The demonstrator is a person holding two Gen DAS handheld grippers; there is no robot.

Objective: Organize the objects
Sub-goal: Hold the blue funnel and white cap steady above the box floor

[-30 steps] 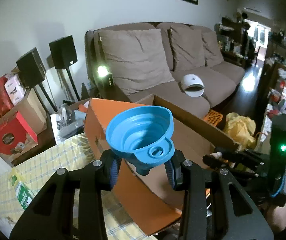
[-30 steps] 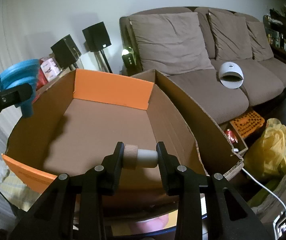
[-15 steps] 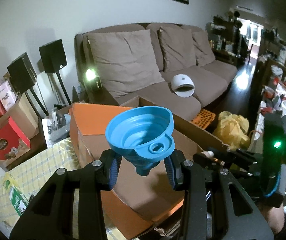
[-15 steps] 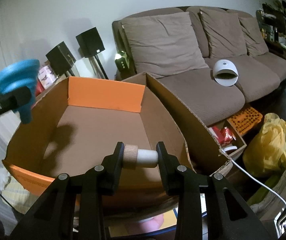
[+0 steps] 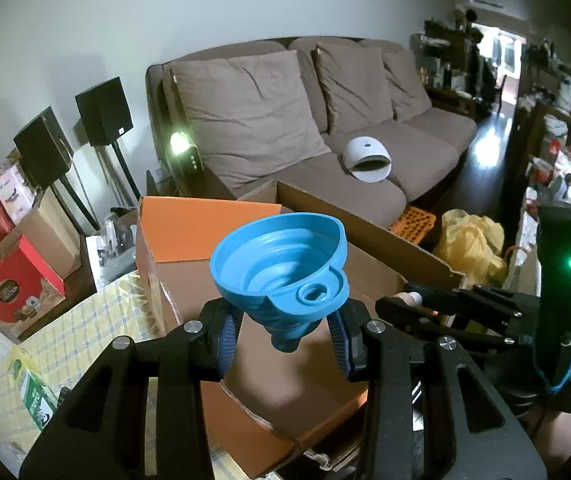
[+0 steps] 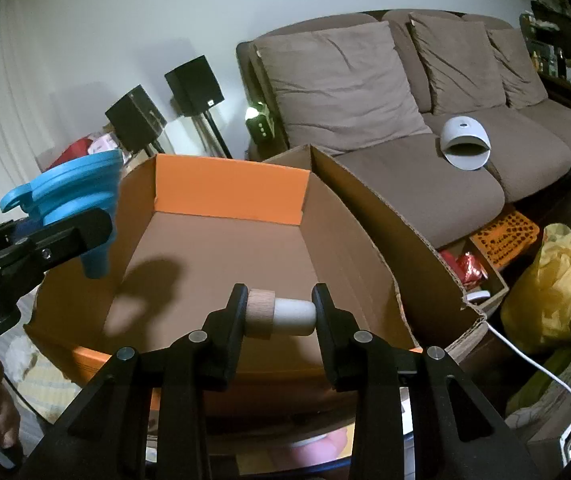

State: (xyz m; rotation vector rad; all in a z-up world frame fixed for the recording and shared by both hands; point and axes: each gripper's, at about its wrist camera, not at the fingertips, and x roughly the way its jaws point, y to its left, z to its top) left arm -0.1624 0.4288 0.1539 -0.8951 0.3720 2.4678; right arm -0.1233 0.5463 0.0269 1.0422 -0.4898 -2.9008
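You are carrying both items over the box, and neither is dropped yet.

Nearest you, your right gripper point(image 6: 279, 312) is pinching a cork-topped stopper point(image 6: 279, 313) end to end above the near edge of the cardboard box point(image 6: 221, 240), while your left gripper point(image 5: 283, 334) is clamping the blue funnel point(image 5: 281, 264) by its cone over the box's left wall. The box floor is showing bare, so judging by that, both releases are remaining. Beyond, the sofa point(image 6: 405, 80) is sitting with a white dome-shaped device point(image 6: 465, 142) on it.
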